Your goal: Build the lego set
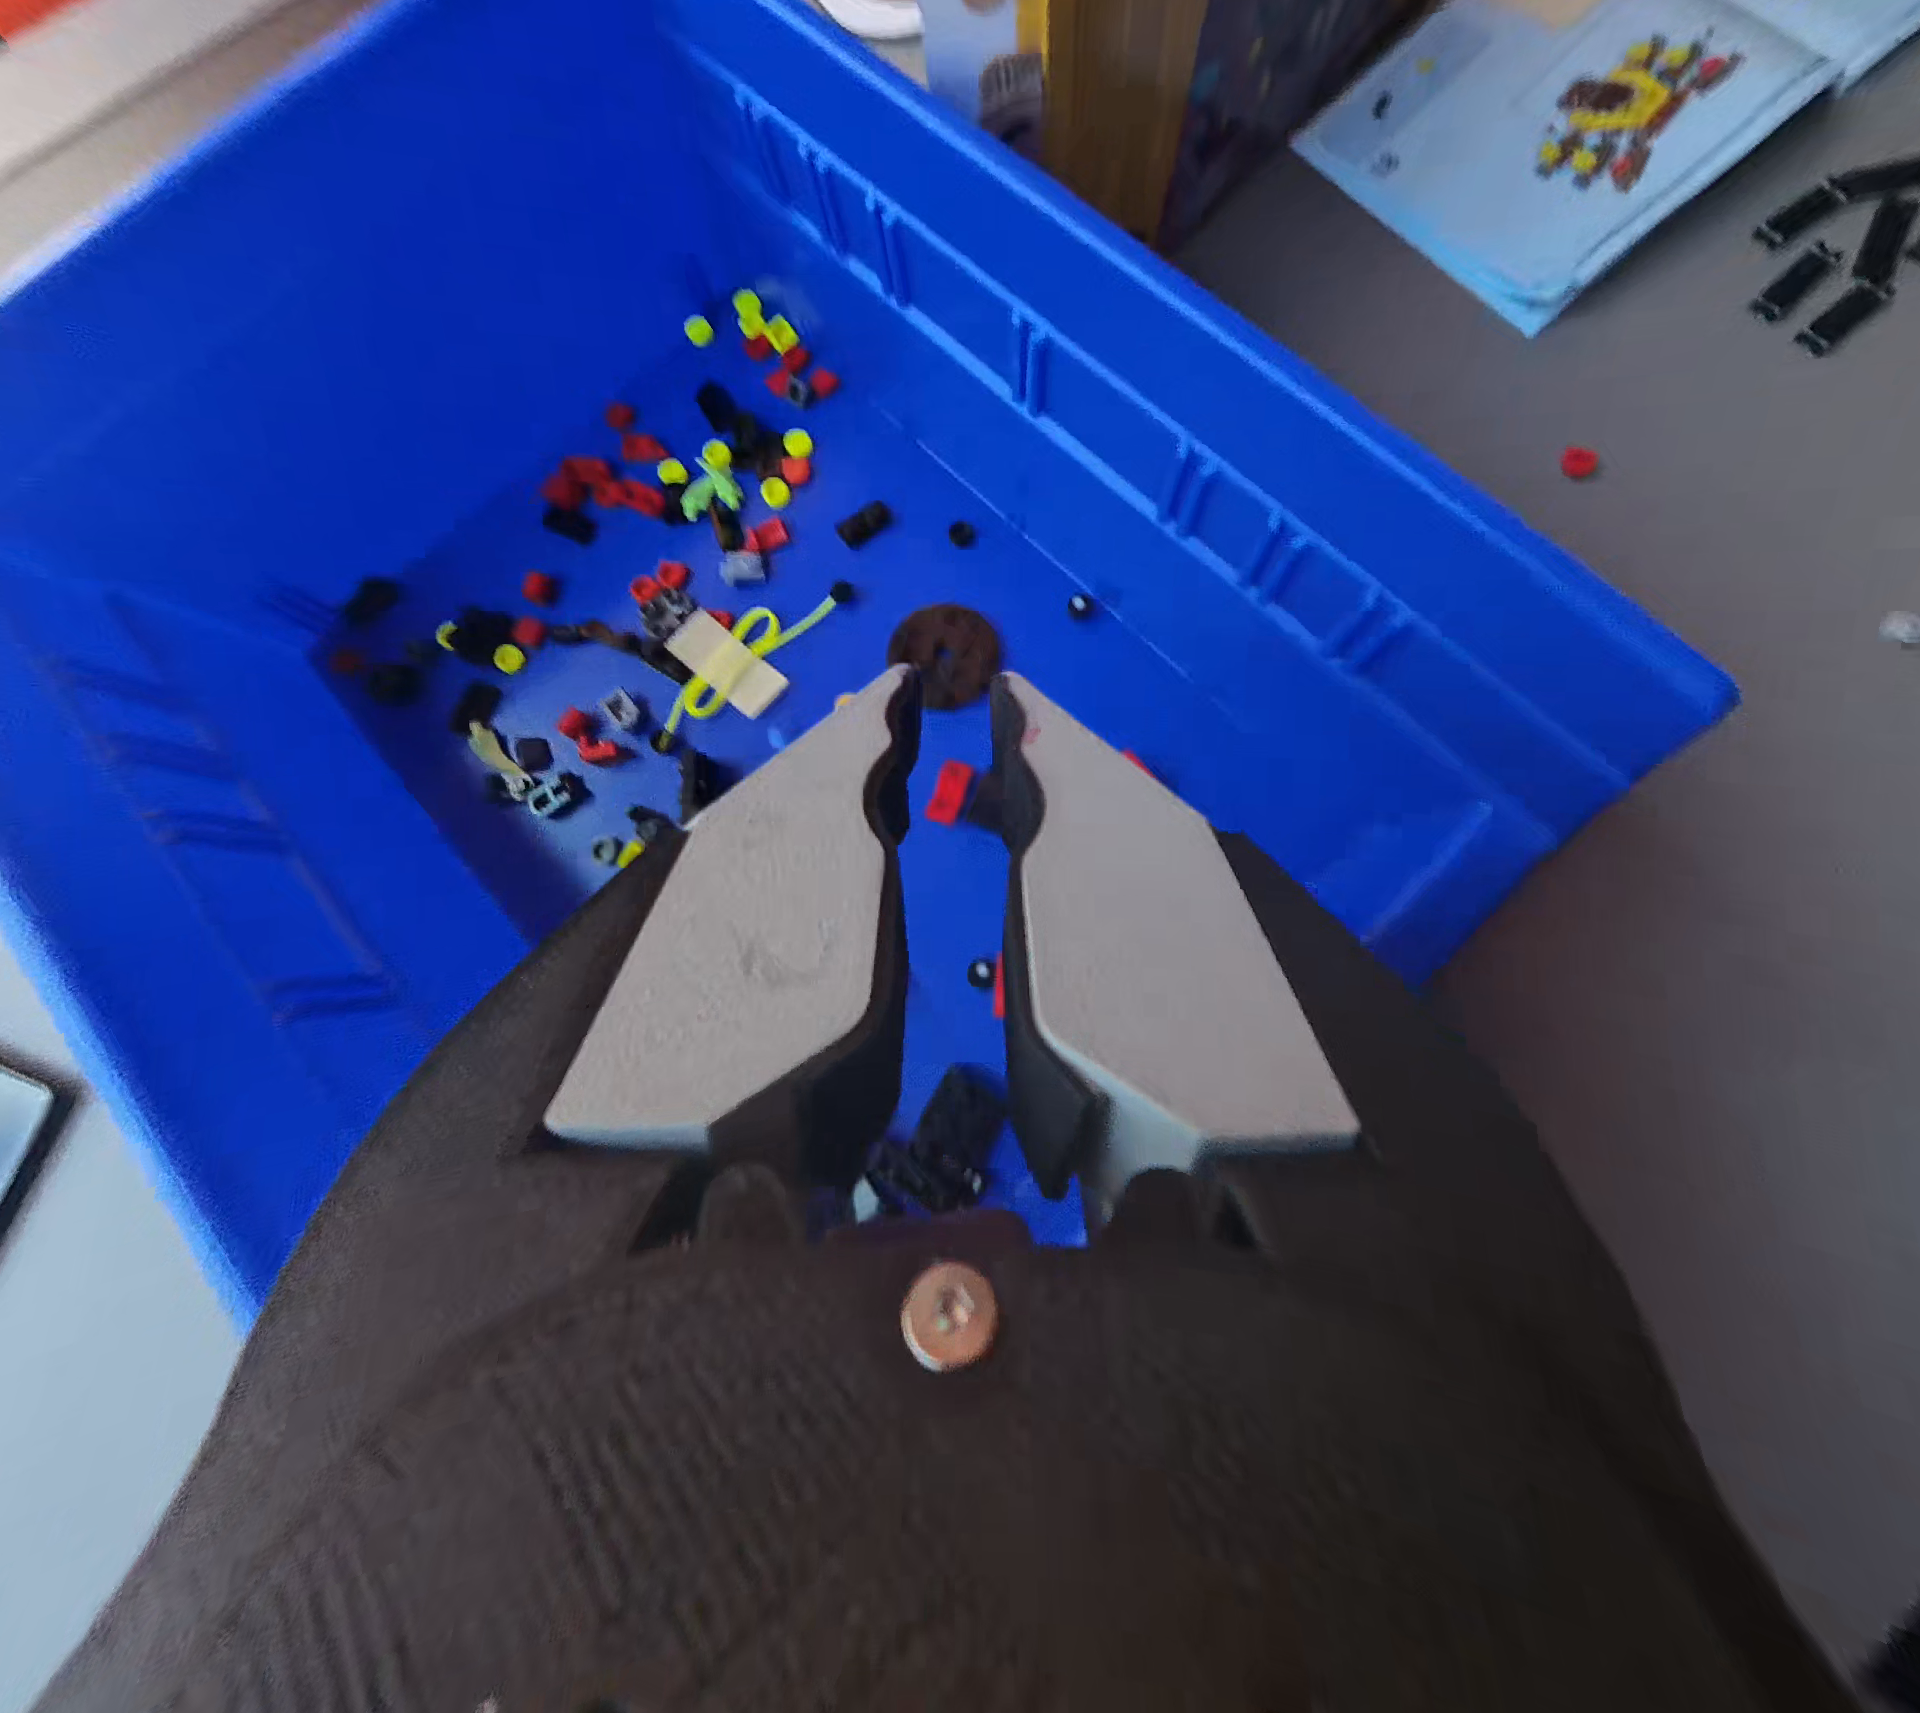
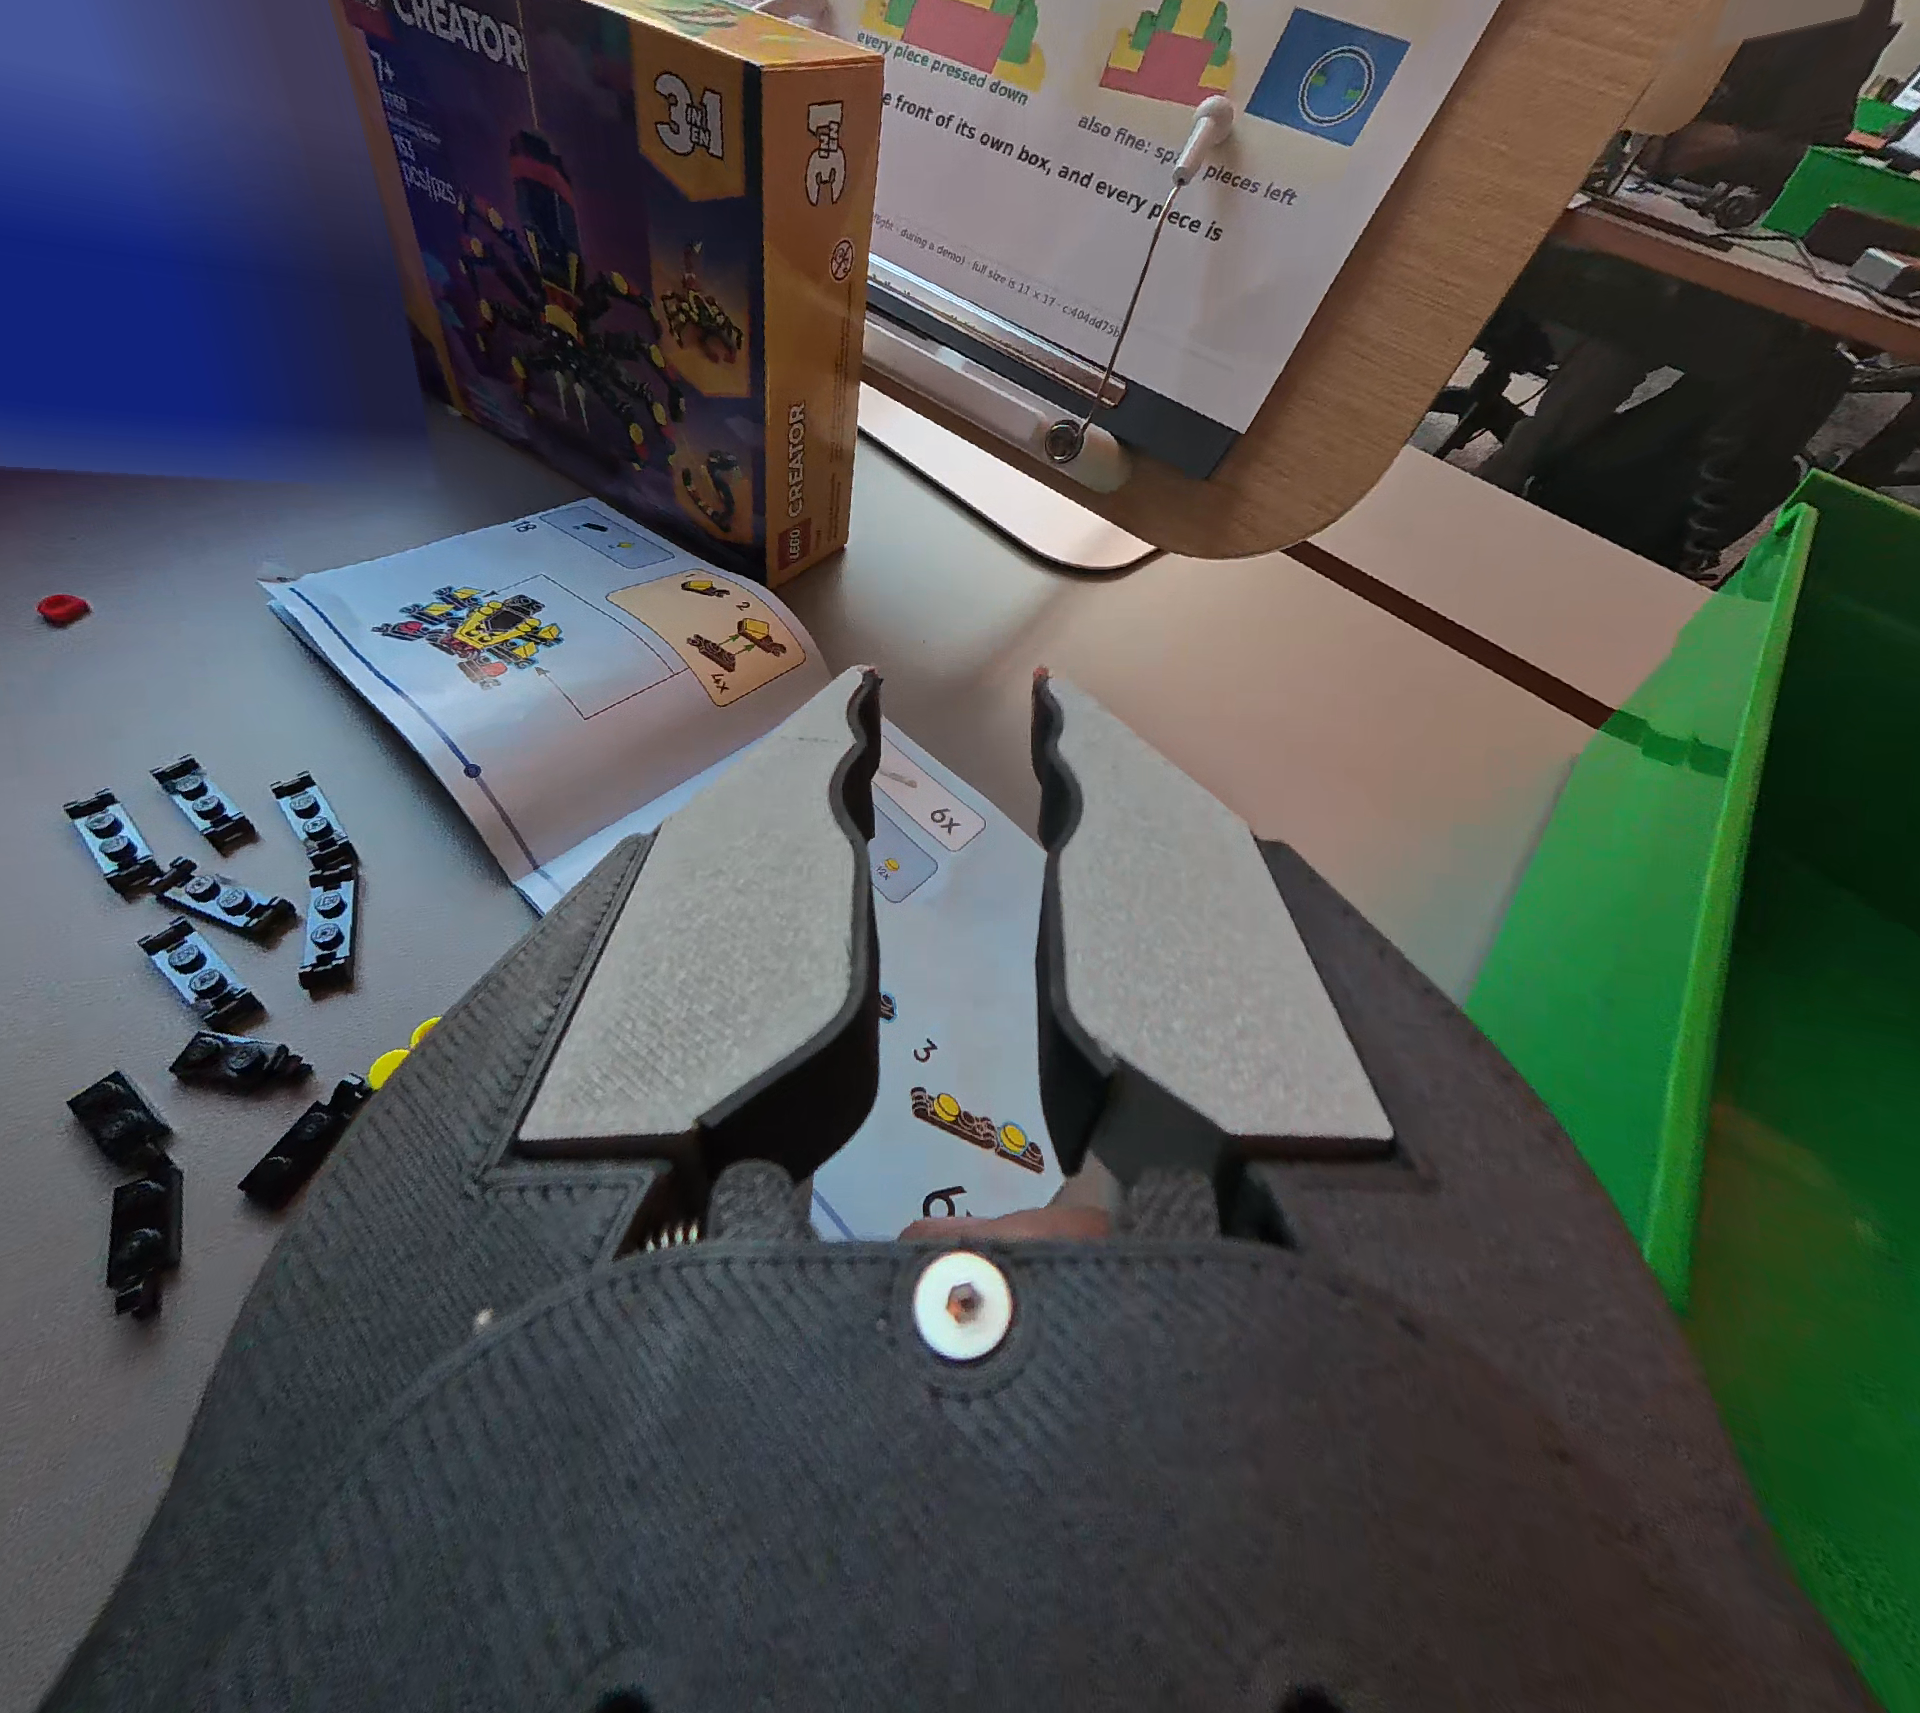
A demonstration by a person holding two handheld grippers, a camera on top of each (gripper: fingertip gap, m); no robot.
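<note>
Loose lego pieces [image 1: 665, 583] sit scattered in the blue bin [image 1: 1299, 520], and the left gripper [image 1: 954, 676] hangs over them slightly open, holding nothing, tips near a brown round piece [image 1: 940, 640]. The right gripper [image 2: 954, 676] is parted wider and empty above the instruction booklet [image 2: 540, 655] on the tabletop [image 2: 1299, 728], black plates [image 2: 208, 915] to its left.

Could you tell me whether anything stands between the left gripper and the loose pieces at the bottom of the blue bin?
Nothing visible does: the left gripper hangs open inside the blue bin, with only open space above the brown round piece and the red piece.
</note>
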